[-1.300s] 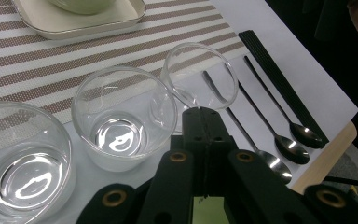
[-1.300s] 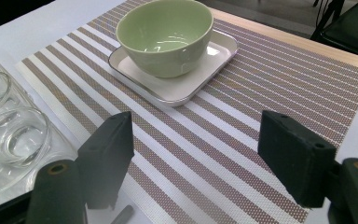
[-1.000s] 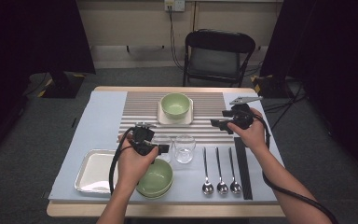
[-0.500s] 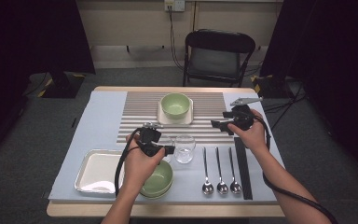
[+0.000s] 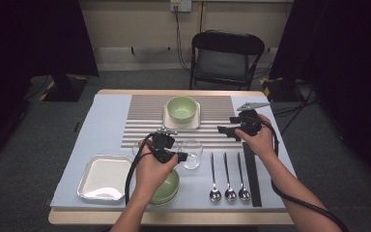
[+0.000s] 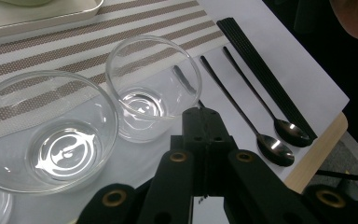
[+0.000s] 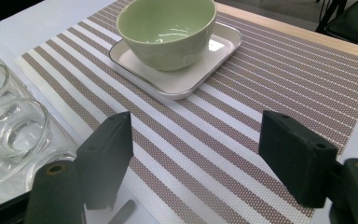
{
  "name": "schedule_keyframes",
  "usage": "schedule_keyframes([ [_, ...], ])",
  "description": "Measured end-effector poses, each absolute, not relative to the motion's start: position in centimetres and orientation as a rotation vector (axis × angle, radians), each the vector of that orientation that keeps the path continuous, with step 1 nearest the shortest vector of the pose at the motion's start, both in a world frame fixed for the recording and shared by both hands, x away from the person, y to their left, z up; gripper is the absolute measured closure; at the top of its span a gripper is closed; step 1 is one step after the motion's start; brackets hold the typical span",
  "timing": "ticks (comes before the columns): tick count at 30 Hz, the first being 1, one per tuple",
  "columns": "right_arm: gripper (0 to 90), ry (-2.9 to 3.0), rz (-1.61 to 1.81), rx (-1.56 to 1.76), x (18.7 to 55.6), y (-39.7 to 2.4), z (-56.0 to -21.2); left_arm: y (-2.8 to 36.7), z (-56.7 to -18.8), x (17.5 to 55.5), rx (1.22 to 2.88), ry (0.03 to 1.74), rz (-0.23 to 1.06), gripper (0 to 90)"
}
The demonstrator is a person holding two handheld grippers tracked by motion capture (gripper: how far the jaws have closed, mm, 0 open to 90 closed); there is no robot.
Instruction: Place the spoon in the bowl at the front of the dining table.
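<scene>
My left gripper (image 5: 181, 156) is closed tight with nothing between its jaws, hovering low over the near middle of the tabletop (image 5: 107, 121). From its own view the two glass bowls sit right ahead: the smaller glass bowl (image 6: 151, 88) at about twelve o'clock of the jaws, and the wider glass bowl (image 6: 46, 130) at ten o'clock, the two rims nearly touching, though I cannot tell whether they actually do. My right gripper (image 5: 221, 130) stands wide open and empty over the striped placemat (image 7: 242, 116), with the green bowl (image 7: 168, 30) on its white square dish (image 7: 186, 79) off at eleven o'clock of it.

I judge this to be the approach step: I am lining up on the smaller glass bowl and have not gripped it yet. Next, I think my left gripper's jaws must open and straddle the rim, one jaw inside the wall and one outside, then close gently, since glass is slick.

Three spoons (image 5: 228, 174) and a black strip (image 5: 251, 174) lie at three o'clock of the glassware. I can read no brand, label or writing anywhere.
</scene>
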State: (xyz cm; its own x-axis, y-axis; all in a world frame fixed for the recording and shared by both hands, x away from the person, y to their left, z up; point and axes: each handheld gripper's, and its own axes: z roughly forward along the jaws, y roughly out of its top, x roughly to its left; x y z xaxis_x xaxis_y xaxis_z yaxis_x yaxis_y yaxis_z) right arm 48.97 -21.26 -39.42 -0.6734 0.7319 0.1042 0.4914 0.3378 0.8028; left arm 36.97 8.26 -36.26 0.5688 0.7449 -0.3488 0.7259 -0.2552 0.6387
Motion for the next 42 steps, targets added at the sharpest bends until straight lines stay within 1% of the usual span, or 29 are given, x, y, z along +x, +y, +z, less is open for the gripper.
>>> schedule_keyframes([
  [23, 25.1, 2.336, 1.251, 1.097, 48.8, -21.3, -39.4, 5.7, -36.8, 36.5, 2.019, 1.131, 0.013, 90.0],
  [42, 25.1, 2.342, 1.25, 1.098, 48.8, -21.2, -39.6, 4.0, -37.6, 36.0, 2.027, 1.161, 0.02, 90.0],
])
